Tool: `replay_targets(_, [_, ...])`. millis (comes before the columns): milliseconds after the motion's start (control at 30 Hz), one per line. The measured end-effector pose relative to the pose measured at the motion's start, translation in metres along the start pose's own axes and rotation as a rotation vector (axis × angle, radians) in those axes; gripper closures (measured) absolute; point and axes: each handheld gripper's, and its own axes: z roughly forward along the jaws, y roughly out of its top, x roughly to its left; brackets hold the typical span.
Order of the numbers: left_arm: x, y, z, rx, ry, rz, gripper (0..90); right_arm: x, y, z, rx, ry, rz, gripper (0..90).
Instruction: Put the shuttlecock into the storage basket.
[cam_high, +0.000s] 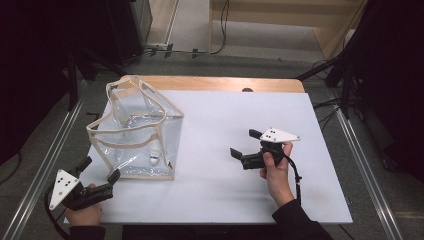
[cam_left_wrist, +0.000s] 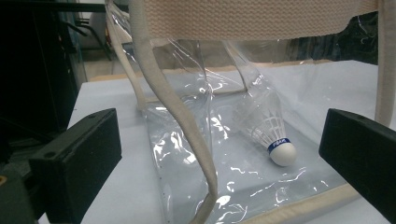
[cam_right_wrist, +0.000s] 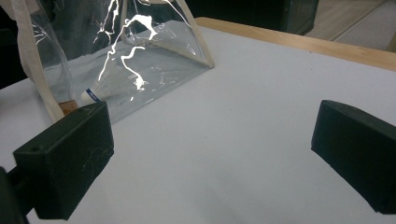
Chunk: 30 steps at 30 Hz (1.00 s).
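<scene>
I keep the clear bag (cam_high: 137, 132) as my landmark: the shuttlecock (cam_high: 155, 156) lies inside it on the bottom, near its front wall. To grip well, I should take a cream strap (cam_left_wrist: 180, 112) squarely and not crush the film. My left gripper (cam_high: 99, 170) sits just before the bag's front-left corner, jaws apart and empty; my right gripper (cam_high: 244, 144) hovers well right of the bag, jaws also apart, wrist upright.

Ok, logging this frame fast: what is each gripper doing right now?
Left gripper: open, holding nothing, jaws facing the clear bag with the shuttlecock inside.
Right gripper: open, holding nothing, over the white table.
</scene>
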Motion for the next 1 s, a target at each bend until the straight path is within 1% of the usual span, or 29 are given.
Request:
replay_targets(267, [0.000, 0.000, 0.000, 0.002, 0.000, 0.002, 0.0, -0.007, -0.011, -0.011, -0.003, -0.021, 0.018, 0.0])
replay_targets(467, [0.000, 0.000, 0.000, 0.002, 0.000, 0.002, 0.0, -0.014, -0.021, -0.019, -0.001, -0.043, 0.032, 0.0])
replay_targets(1000, [0.000, 0.000, 0.000, 0.000, 0.000, -0.001, 0.0, -0.030, -0.041, -0.046, -0.001, -0.107, 0.075, 0.0])
